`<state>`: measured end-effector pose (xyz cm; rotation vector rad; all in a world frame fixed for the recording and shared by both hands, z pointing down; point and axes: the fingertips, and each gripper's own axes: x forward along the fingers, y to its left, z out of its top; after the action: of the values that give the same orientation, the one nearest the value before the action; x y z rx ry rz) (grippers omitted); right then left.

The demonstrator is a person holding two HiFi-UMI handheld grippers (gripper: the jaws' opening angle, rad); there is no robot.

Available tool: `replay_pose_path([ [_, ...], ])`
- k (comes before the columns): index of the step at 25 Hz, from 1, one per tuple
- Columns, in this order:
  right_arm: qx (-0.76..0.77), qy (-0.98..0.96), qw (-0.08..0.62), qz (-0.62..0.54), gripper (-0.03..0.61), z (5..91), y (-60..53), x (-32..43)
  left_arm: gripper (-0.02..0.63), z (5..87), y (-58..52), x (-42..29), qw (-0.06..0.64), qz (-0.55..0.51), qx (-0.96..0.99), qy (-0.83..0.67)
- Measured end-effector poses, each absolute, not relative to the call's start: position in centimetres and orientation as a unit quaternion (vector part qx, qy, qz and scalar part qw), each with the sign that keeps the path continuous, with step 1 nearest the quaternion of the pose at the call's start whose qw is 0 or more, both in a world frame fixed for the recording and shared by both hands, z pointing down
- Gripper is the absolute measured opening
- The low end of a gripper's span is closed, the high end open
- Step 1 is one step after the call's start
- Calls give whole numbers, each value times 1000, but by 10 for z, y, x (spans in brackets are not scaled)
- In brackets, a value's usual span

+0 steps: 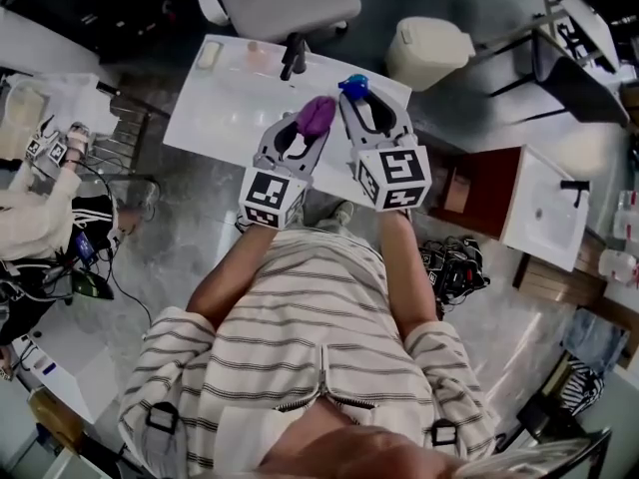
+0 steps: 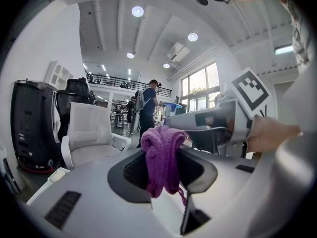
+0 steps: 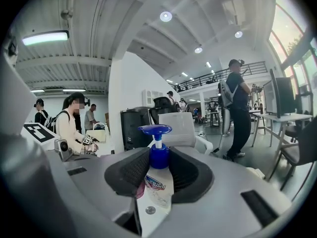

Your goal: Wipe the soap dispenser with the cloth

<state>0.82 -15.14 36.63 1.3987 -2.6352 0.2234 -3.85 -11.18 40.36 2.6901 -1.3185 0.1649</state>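
Gripping a purple cloth (image 2: 161, 155) between its jaws, the left gripper (image 1: 310, 128) holds it bunched — folds rising above them. The right gripper (image 1: 364, 106) clamps the soap dispenser (image 3: 158, 182) upright, blue pump (image 3: 155, 129) just past the jaws. Beyond both, a white table (image 1: 225, 103).

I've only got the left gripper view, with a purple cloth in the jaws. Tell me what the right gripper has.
Observer: The right gripper is shut on the soap dispenser, with its jaws clamped at the blue collar under the pump.
Operator: Give me the cloth's position against it.
Observer: In the head view the cloth sits just left of the dispenser's blue pump, close beside it. I cannot tell whether they touch.
Operator: Now report what's underneath.
Observer: Both grippers are held over the near side of a white table, which has a dark object near its far edge.
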Motion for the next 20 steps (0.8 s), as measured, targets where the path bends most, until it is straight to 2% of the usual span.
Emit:
replay_pose_path([
  [20,473,-876,59,71,132,339,-144,19,133,387,-97,-4,18,58,916,-396],
])
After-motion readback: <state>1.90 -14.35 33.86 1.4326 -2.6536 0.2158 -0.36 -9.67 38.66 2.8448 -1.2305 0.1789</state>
